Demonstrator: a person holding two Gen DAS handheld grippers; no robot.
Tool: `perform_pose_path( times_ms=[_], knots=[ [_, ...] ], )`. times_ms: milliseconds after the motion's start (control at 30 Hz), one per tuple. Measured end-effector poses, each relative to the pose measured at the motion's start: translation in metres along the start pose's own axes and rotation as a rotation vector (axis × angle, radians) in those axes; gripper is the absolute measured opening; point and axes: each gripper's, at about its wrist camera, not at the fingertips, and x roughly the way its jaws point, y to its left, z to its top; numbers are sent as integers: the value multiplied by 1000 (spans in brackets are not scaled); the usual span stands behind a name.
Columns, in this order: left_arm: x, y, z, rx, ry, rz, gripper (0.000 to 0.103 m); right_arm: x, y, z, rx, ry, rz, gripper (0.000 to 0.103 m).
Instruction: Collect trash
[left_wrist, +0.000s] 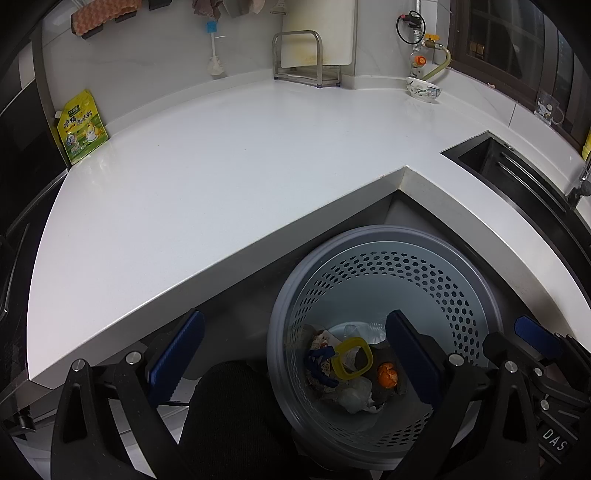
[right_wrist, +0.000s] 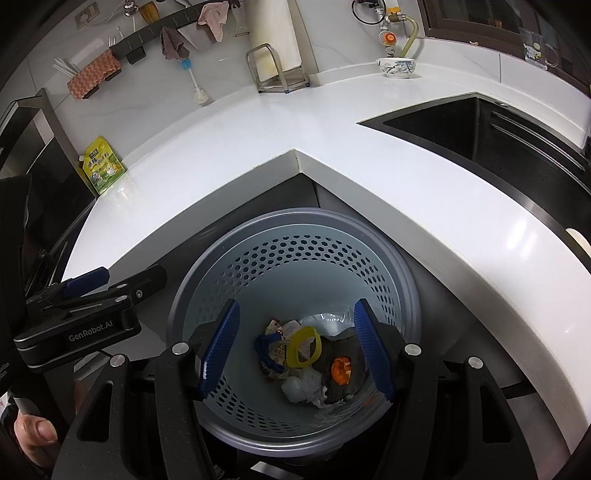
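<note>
- The right gripper (right_wrist: 299, 354) fills the bottom of the right wrist view, its blue-padded fingers (right_wrist: 218, 350) spread wide with nothing between them, hovering over the mouth of the trash bin (right_wrist: 295, 258).
- The left gripper (left_wrist: 295, 358) is also spread wide and empty, sitting to the left of the bin's opening, with its right finger over the bin.
- The trash bin, a round grey-blue basket with a perforated wall, stands on the floor in the inner corner of an L-shaped countertop (left_wrist: 221, 166).
- Trash lies at the bottom of the bin: a yellow plastic ring (right_wrist: 303, 347), an orange peel (right_wrist: 340, 370), white crumpled tissue (right_wrist: 304, 384), a blue scrap (right_wrist: 266, 350), printed wrappers and a clear plastic piece.
- The countertop is white and glossy, wrapping around the bin on two sides.
- A green and yellow pouch (left_wrist: 81, 127) stands at the counter's far left edge.
- At the back wall stand a metal rack (left_wrist: 306, 59) holding a white board, and a patterned bowl (left_wrist: 423, 88).
- A dark sink (right_wrist: 461, 122) is set into the counter's right side.
- The white wall carries a rail with hanging cloths (right_wrist: 173, 42) and a brush (left_wrist: 214, 51).
- A dark-framed window (left_wrist: 517, 37) sits at upper right.
</note>
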Motion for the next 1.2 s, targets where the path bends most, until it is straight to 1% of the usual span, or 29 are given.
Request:
perform_pose_path(
  times_ms=[500,667,1200],
  knots=[
    [0,0,0,0,1,-2,97,0,2,1,0,2,3,62],
    [0,-2,-1,14,-7,0,97,0,2,1,1,2,4,62],
    [0,1,-1,8,3,-2,97,0,1,1,0,2,5,62]
  ],
)
